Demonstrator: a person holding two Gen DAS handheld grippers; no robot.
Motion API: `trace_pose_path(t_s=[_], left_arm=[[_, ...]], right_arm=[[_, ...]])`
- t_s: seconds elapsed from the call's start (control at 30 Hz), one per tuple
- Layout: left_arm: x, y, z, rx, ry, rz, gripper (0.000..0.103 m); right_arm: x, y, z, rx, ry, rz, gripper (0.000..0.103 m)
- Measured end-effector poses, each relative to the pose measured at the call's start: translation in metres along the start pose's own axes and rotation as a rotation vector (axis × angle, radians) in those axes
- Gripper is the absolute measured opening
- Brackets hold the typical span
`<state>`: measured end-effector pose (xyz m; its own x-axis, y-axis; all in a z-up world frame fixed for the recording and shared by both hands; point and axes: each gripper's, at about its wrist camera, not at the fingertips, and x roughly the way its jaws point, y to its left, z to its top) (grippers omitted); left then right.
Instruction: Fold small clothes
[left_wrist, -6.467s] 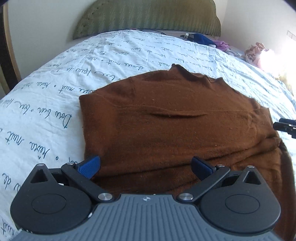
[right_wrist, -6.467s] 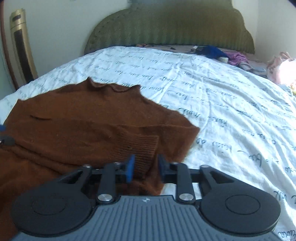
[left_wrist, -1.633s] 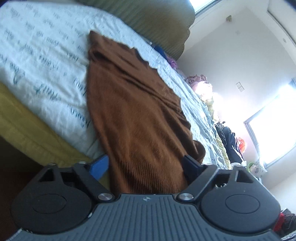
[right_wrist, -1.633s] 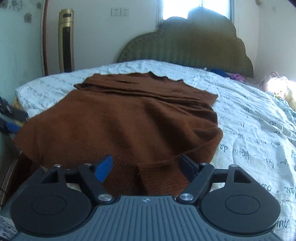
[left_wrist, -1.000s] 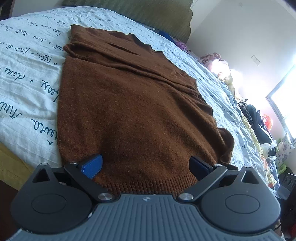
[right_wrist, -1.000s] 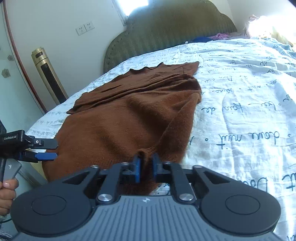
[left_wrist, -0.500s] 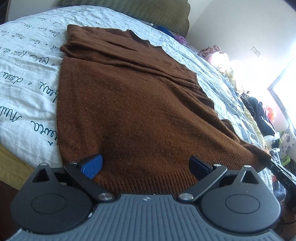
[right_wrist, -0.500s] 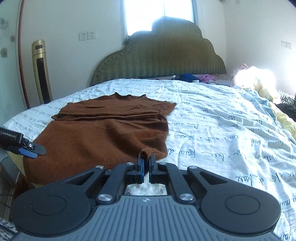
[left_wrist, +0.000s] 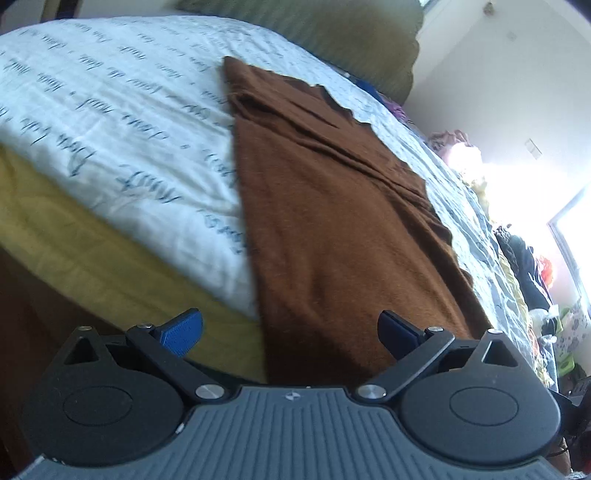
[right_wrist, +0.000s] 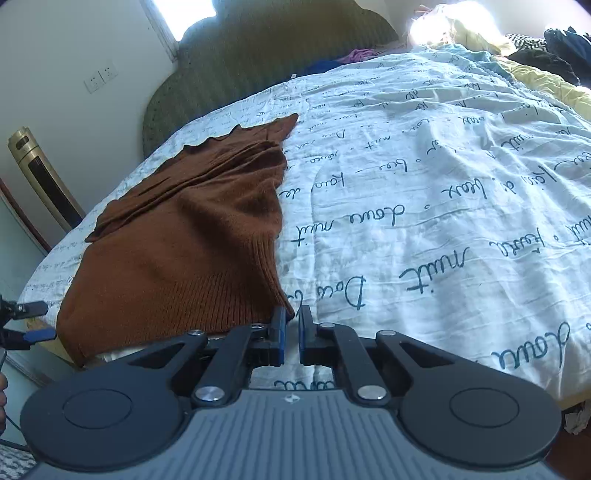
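Observation:
A brown knit sweater (left_wrist: 332, 206) lies lengthwise on the white script-printed bedsheet (left_wrist: 122, 122), its ribbed hem hanging over the bed's near edge. My left gripper (left_wrist: 290, 330) is open, its blue pads either side of the hem's left corner, low at the bed edge. In the right wrist view the sweater (right_wrist: 192, 236) lies to the left, and my right gripper (right_wrist: 291, 334) is nearly closed at the hem's right corner, which sits at the fingertips; the jaws show a narrow gap. The left gripper (right_wrist: 31, 321) shows open at the far left there.
A green padded headboard (right_wrist: 258, 51) stands at the far end. Loose clothes (left_wrist: 517, 254) pile on the bed's right side. A yellow mattress side (left_wrist: 96, 254) shows under the sheet. A gold tower fan (right_wrist: 40, 177) stands by the wall.
My left gripper dropped lower and swung left, below the bed edge by the hem's left corner. My right gripper moved closer to the bed and its jaws parted slightly at the hem corner.

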<state>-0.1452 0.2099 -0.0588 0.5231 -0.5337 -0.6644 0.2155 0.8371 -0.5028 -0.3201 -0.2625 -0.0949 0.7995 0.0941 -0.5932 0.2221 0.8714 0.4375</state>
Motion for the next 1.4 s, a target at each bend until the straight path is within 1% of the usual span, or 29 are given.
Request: trace_pose_path(t_s=[0.07, 0.17, 0.23, 0.37, 0.4, 0.43, 0.5, 0.53, 0.57, 0.6, 0.63, 0.67, 0.7, 0.73, 0.8, 0.87, 0.97, 1.07, 1.17, 1.27, 1.3, 1.33, 1.37, 1.4], left_arm=[[-0.005, 0.017, -0.004, -0.023, -0.015, -0.033, 0.100], [-0.005, 0.027, -0.009, -0.033, -0.048, -0.114, 0.100], [0.001, 0.026, -0.012, -0.013, -0.051, -0.200, 0.099], [0.019, 0.020, -0.021, 0.039, -0.035, -0.271, 0.098], [0.022, 0.017, -0.023, 0.050, -0.036, -0.277, 0.097], [0.023, 0.015, -0.025, 0.057, -0.035, -0.293, 0.093], [0.019, 0.010, -0.028, 0.083, -0.053, -0.349, 0.086], [0.017, 0.008, -0.029, 0.090, -0.062, -0.355, 0.082], [0.015, 0.007, -0.031, 0.095, -0.064, -0.370, 0.078], [0.015, 0.008, -0.031, 0.094, -0.057, -0.386, 0.061], [0.015, 0.008, -0.031, 0.087, -0.052, -0.383, 0.036], [0.017, 0.009, -0.031, 0.077, -0.040, -0.378, 0.028], [0.017, 0.012, -0.033, 0.066, -0.038, -0.382, 0.022], [0.016, 0.014, -0.034, 0.053, -0.041, -0.385, 0.020], [0.017, 0.019, -0.035, 0.018, -0.031, -0.391, 0.019], [0.016, 0.021, -0.036, 0.004, -0.027, -0.377, 0.018], [0.014, 0.024, -0.038, -0.020, -0.031, -0.378, 0.017], [0.016, 0.023, -0.041, -0.033, -0.013, -0.360, 0.016], [0.018, 0.021, -0.045, -0.040, -0.001, -0.348, 0.016], [0.019, 0.020, -0.047, -0.057, -0.006, -0.338, 0.014], [0.018, 0.019, -0.047, -0.058, -0.019, -0.331, 0.011], [0.015, 0.017, -0.047, -0.059, -0.041, -0.330, 0.010], [0.012, 0.015, -0.047, -0.057, -0.068, -0.324, 0.010], [0.008, 0.012, -0.046, -0.053, -0.089, -0.318, 0.009]], right_arm=[[0.002, -0.005, 0.005, 0.020, -0.010, 0.005, 0.006], [0.009, -0.010, 0.012, 0.046, -0.001, 0.020, 0.007], [0.011, -0.010, 0.016, 0.049, -0.001, 0.035, 0.007], [0.018, -0.008, 0.020, 0.045, 0.008, 0.045, 0.008], [0.019, -0.008, 0.021, 0.045, 0.010, 0.045, 0.009], [0.019, -0.008, 0.022, 0.045, 0.009, 0.041, 0.010], [0.019, -0.008, 0.025, 0.043, 0.008, 0.046, 0.013], [0.019, -0.008, 0.026, 0.038, 0.007, 0.046, 0.017], [0.019, -0.008, 0.028, 0.034, 0.005, 0.042, 0.026], [0.020, -0.009, 0.030, 0.034, 0.004, 0.047, 0.032], [0.020, -0.010, 0.031, 0.035, 0.004, 0.058, 0.048], [0.021, -0.010, 0.033, 0.033, 0.002, 0.069, 0.063], [0.022, -0.010, 0.034, 0.028, -0.001, 0.078, 0.068], [0.022, -0.010, 0.035, 0.022, -0.001, 0.084, 0.070], [0.024, -0.012, 0.037, 0.019, 0.004, 0.076, 0.070], [0.024, -0.017, 0.039, 0.042, 0.005, 0.084, 0.070], [0.022, -0.025, 0.041, 0.084, -0.003, 0.111, 0.070], [0.016, -0.025, 0.042, 0.091, -0.017, 0.162, 0.070], [0.020, -0.020, 0.038, 0.078, 0.016, 0.204, 0.070], [0.030, -0.011, 0.026, 0.026, 0.067, 0.248, 0.070], [0.032, -0.007, 0.022, -0.007, 0.075, 0.252, 0.069], [0.034, -0.002, 0.018, -0.053, 0.076, 0.227, 0.034], [0.037, 0.000, 0.015, -0.080, 0.082, 0.197, 0.006], [0.038, -0.002, 0.012, -0.074, 0.082, 0.201, 0.005]])
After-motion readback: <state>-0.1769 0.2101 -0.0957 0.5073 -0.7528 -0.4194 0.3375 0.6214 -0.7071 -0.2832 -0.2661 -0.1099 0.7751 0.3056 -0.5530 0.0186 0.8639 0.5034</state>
